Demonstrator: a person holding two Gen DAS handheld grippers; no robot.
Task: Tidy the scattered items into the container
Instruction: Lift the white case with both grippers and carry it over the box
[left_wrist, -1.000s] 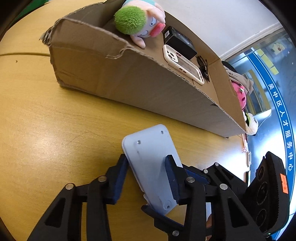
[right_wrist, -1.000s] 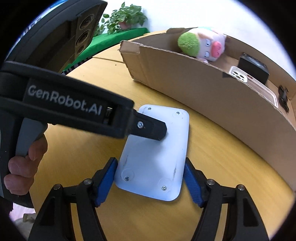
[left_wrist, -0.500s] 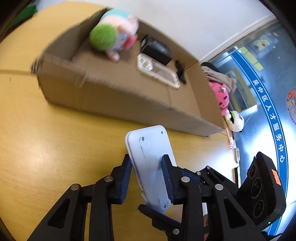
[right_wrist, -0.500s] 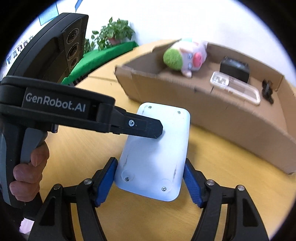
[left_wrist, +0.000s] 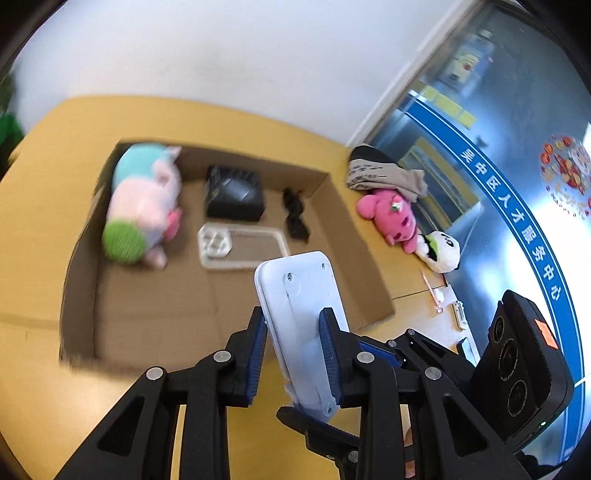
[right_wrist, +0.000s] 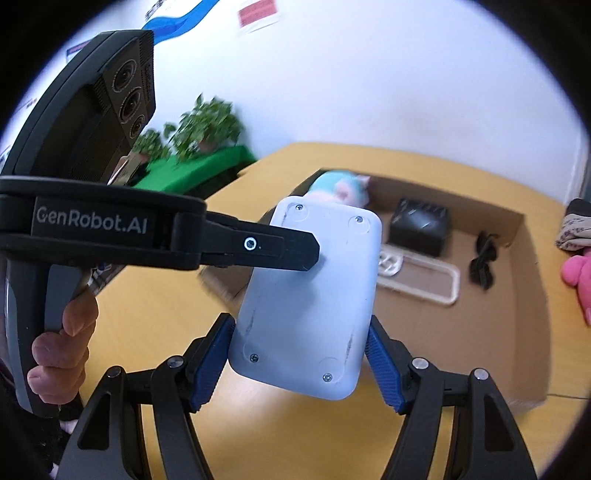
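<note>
Cardboard box (left_wrist: 354, 258), shallow and open-topped, is seen lying on a yellow wooden table (left_wrist: 44, 206). Contents are recorded as follows. A plush toy (left_wrist: 142, 206) with pink body, pale blue top and a green fuzzy end lies against the box's left wall. A black boxy device (left_wrist: 234, 194) sits near the far wall. A clear phone case (left_wrist: 240, 245) lies flat on the box floor, just in front of the black device. A small dark item (left_wrist: 295, 214), possibly folded glasses, is noted to the right of these; its identity cannot be told through the blur.

A white flat device (right_wrist: 306, 295), rounded at the corners with small screws on its face, is held in the air above the near edge of the box, clear of the table. It is gripped by both tools. The right gripper (right_wrist: 299, 363) is pinching it across its width, blue pads pressed on its two long edges. The left gripper (left_wrist: 293, 350) is clamped across its thickness; its jaws have just been closing, with the device between them and the pads against its faces.

Outside the box, on the table to the right, a pink plush (left_wrist: 391, 218), a white-and-black plush (left_wrist: 443, 251) and a grey cloth bundle (left_wrist: 384, 173) are observed. A hand (right_wrist: 62, 354) is seen on the left gripper's handle.
</note>
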